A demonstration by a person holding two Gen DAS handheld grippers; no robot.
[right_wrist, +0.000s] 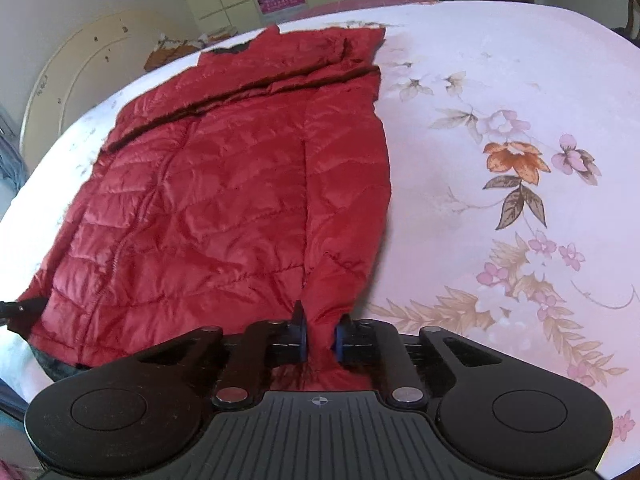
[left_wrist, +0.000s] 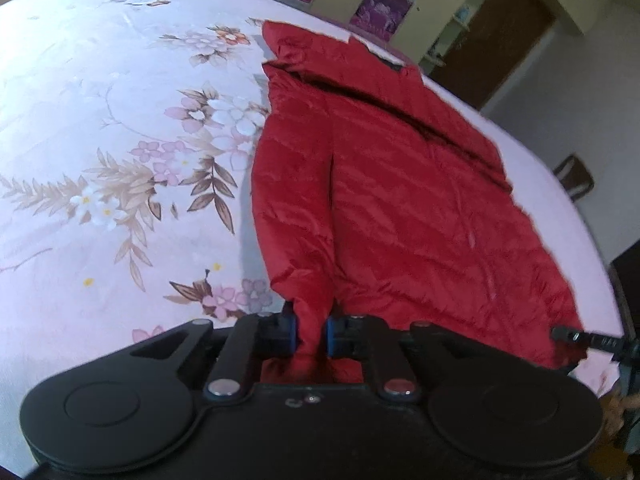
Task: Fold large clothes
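A red quilted jacket [right_wrist: 224, 200] lies spread flat on a bed covered by a pink floral sheet [right_wrist: 520, 120], its collar end toward the far edge and its hem toward the cameras. Both tools have the near hem. The left hand-held gripper [left_wrist: 311, 336] has its blue pads pressed together on a bunched fold of red fabric at one corner of the hem; the right hand-held gripper [right_wrist: 321, 340] pinches the opposite corner in the same way, cloth gathered between its pads. The tip of each tool shows at the edge of the other's view, so the two grips sit at either end of the hem.

The step in hand looks like the start of a crosswise fold — the bottom edge taken at both corners, not yet lifted clear of the sheet. The sleeves appear already laid in over the body, though the dark seam across the upper part is hard to read.

The next move would call for raising both corners together and carrying them evenly toward the collar — keeping the hem taut between the two grips, since the slick, puffy fabric could slide or sag in the middle.
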